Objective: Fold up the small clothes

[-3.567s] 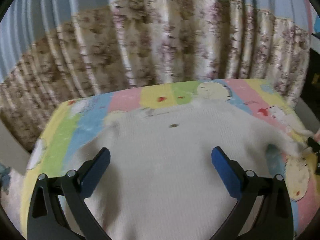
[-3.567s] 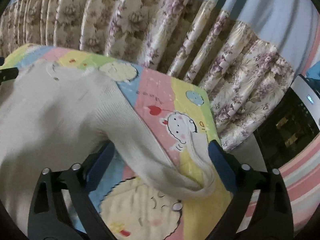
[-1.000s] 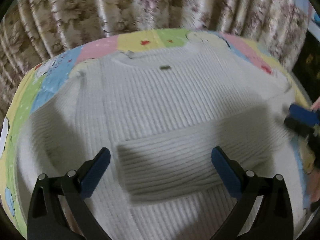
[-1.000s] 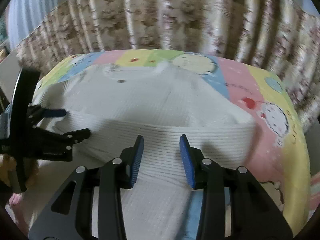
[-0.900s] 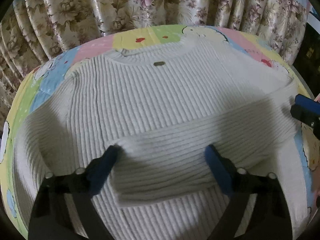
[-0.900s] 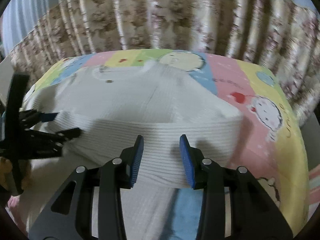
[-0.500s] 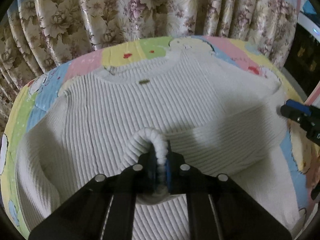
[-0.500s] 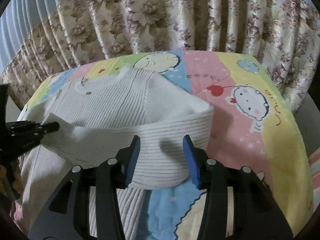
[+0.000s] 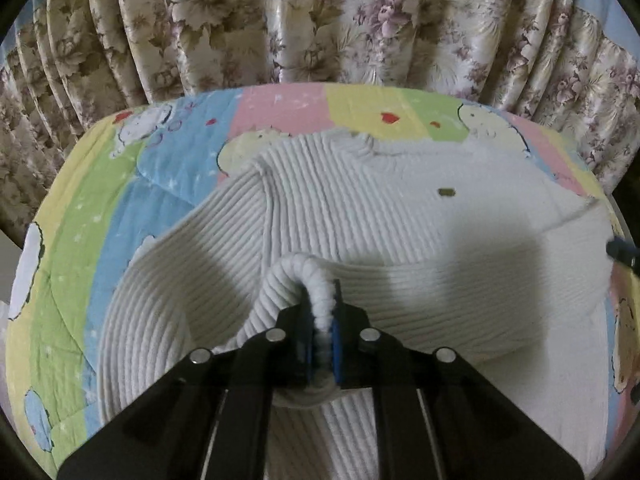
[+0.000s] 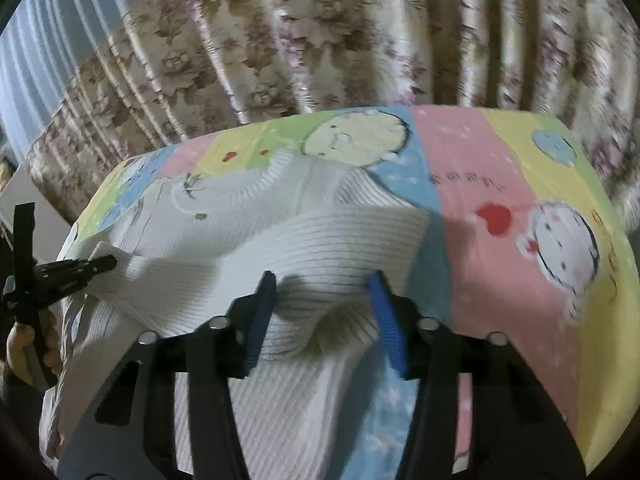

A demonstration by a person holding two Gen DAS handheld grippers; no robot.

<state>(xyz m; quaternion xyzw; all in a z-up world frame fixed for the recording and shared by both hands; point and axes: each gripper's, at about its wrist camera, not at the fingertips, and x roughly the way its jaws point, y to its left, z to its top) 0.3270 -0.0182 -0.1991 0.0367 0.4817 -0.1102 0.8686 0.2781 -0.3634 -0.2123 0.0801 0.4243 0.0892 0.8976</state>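
pinching sweater (image 9: 400,216) cuff – left gripper (image 9: 320,340) clamped.

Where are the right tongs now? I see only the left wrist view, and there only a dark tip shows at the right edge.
Observer: The right tongs are open. A fold of the white ribbed sweater bulges between the blue pads, not clamped.
Operator: Does the sweater cover the bed on that side?
Observer: No. A wide bare stretch of cartoon quilt lies right of the fold, with a red mark printed on it.
Operator: How do my left tongs look from there?
Observer: The left tongs pinch the other end of that fold, and a hand grips their handle at the lower left.
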